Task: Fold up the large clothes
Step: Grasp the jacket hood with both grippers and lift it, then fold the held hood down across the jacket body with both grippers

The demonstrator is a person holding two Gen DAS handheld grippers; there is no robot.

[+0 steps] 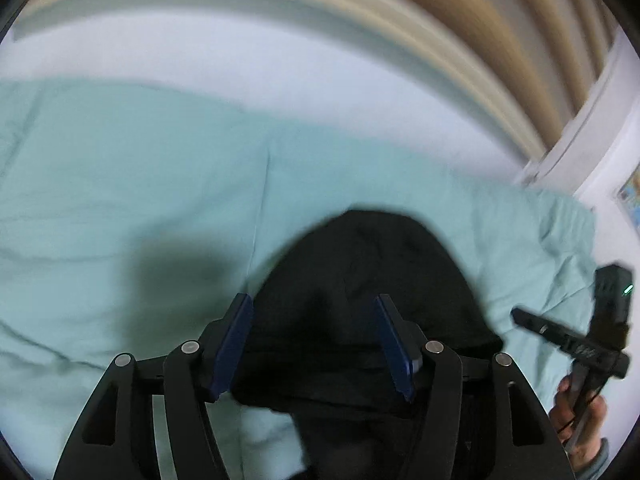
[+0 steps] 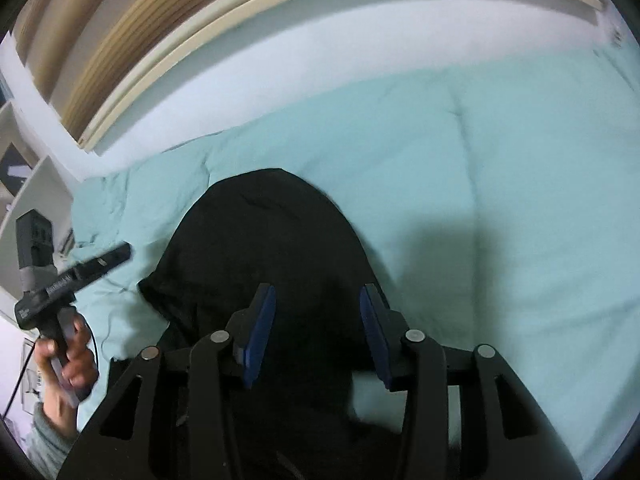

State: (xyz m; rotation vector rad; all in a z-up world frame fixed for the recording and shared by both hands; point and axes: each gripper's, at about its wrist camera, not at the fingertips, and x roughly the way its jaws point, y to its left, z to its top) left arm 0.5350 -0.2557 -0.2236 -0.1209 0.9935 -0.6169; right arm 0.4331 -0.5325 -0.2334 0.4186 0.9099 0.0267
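— Black garment (image 1: 360,280) lying heaped on the mint-green bedspread (image 1: 120,168), toward its near edge, rounded end pointing at the far edge. Looks soft, limp, fairly light; bound to sag and slide if pinched by one layer only.

— Left gripper (image 1: 316,344) spread wide above it, blue pads (image 1: 234,344) gripping nothing. Right gripper (image 2: 316,332) likewise parted, hovering over the dark cloth, empty.

— Best hold, at a guess: a hem or corner near the bedspread's near edge, both layers together.

— Agreed. Left view catching the right tool out by the bedspread's right edge, hand wrapped round the handle.

— Right view giving the garment's outline more cleanly, plus a crumpled flap on its left side. Shelving (image 2: 28,184) past the left edge too, unseen from the left wrist.
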